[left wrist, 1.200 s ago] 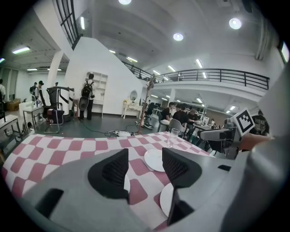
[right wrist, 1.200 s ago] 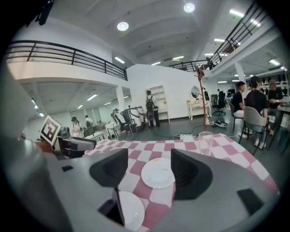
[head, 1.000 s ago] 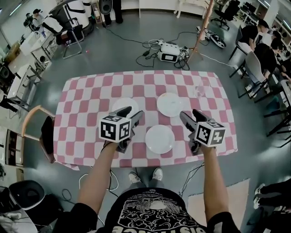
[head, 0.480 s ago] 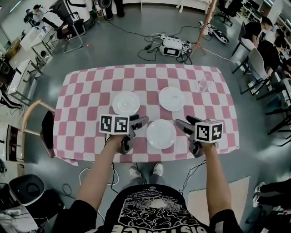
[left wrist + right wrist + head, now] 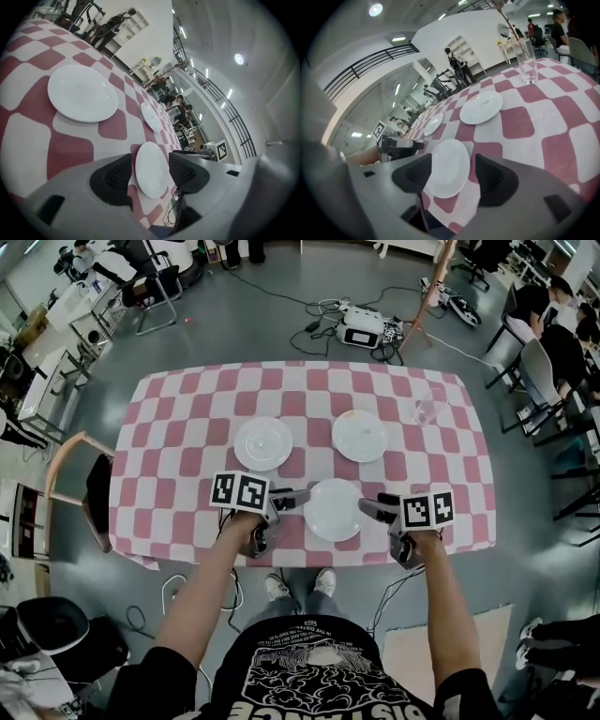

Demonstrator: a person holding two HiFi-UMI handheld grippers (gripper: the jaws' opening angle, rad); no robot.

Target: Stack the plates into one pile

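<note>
Three white plates lie apart on the pink-checked table (image 5: 169, 399). The near plate (image 5: 334, 509) sits by the front edge, with another plate at back left (image 5: 262, 442) and a third at back right (image 5: 360, 435). My left gripper (image 5: 292, 498) hangs open just left of the near plate (image 5: 151, 168), which shows beyond its jaws, untouched. My right gripper (image 5: 373, 510) is open just right of the same plate (image 5: 447, 168). Its jaws have just been closing a little, with nothing pressed between them. Each gripper faces the other: the right gripper (image 5: 206, 150), the left gripper (image 5: 396, 144).
A clear drinking glass (image 5: 427, 411) stands at the table's back right corner, also seen as a glass (image 5: 527, 61). A wooden chair (image 5: 80, 502) is at the table's left side. Cables and a white box (image 5: 366, 329) lie on the floor behind; people sit at far right.
Both grippers have come down and drawn in toward the front edge, ending level with the near plate on either side. The plates have not moved.
</note>
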